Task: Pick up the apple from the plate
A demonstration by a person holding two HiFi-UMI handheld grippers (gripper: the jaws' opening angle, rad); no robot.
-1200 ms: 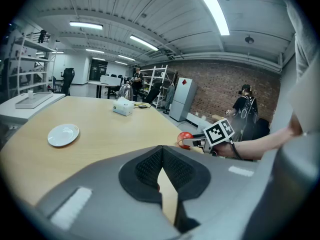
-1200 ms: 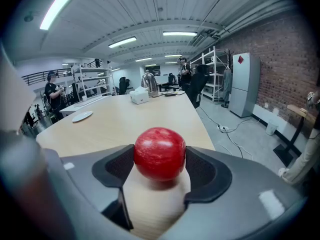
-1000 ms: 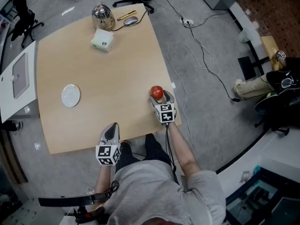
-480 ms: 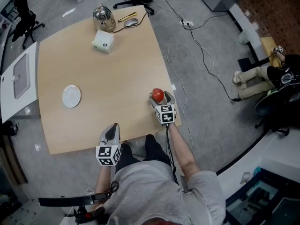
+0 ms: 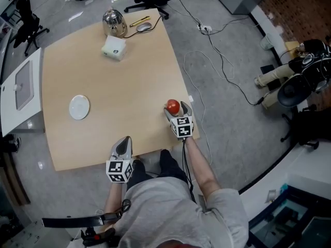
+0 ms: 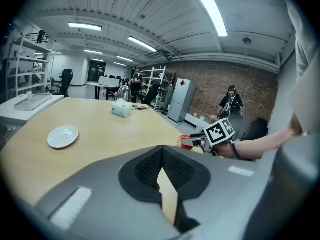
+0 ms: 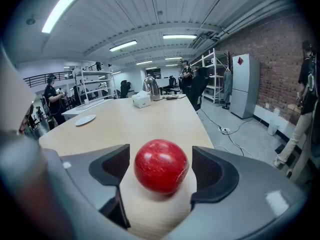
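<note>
The red apple (image 5: 173,106) sits on the wooden table (image 5: 129,66) near its right edge, far from the empty white plate (image 5: 79,107). My right gripper (image 5: 176,109) straddles the apple (image 7: 161,160); its jaws are opening, and a gap shows between each pad and the fruit. My left gripper (image 5: 123,144) rests at the table's near edge, jaws shut on nothing (image 6: 161,164). The left gripper view also catches the plate (image 6: 63,136) and the apple (image 6: 186,140) with the right gripper behind it.
At the far end of the table stand a steel kettle (image 5: 113,20), a white box (image 5: 114,44), a mouse (image 5: 144,27) and a yellow pen (image 5: 138,18). A white side table (image 5: 20,87) adjoins the left edge. Cables (image 5: 207,61) trail on the floor to the right.
The right gripper's jaws have spread away from the apple, which stays in place between them. Both hands have kept still.
</note>
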